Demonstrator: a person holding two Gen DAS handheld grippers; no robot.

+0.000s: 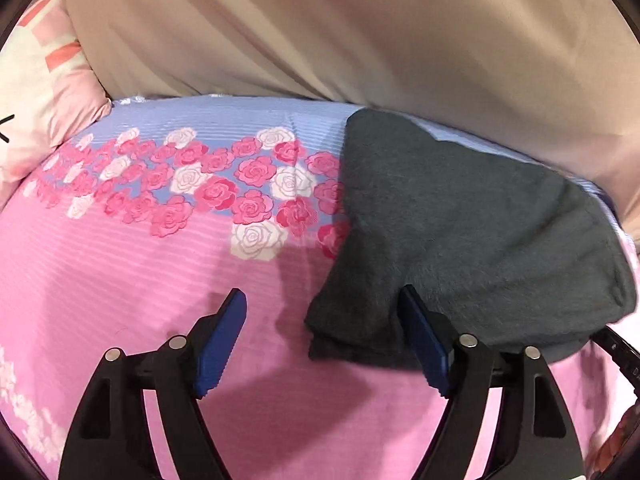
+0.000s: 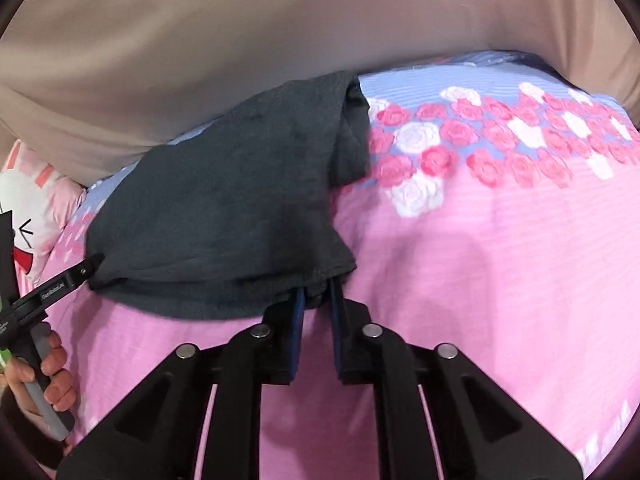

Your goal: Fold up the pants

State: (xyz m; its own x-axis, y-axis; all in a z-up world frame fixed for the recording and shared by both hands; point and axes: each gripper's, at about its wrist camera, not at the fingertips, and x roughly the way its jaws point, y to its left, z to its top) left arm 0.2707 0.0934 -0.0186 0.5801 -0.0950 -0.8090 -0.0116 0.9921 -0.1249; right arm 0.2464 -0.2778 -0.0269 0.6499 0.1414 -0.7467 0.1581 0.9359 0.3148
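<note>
The dark grey pants (image 1: 460,232) lie folded in a thick stack on a pink bedspread with roses (image 1: 120,280). My left gripper (image 1: 324,304) is open; its right finger lies against or under the near left corner of the pants, its left finger on bare bedspread. In the right wrist view the pants (image 2: 224,208) fill the left centre. My right gripper (image 2: 318,292) is shut on the near right corner of the pants, the cloth pinched between its blue pads. The left gripper shows at the left edge of that view (image 2: 60,284).
A beige curtain or sheet (image 1: 320,28) hangs behind the bed. A pink and white cartoon pillow (image 1: 44,100) lies at the far left, also in the right wrist view (image 2: 32,208). The person's hand (image 2: 44,380) holds the left gripper's handle.
</note>
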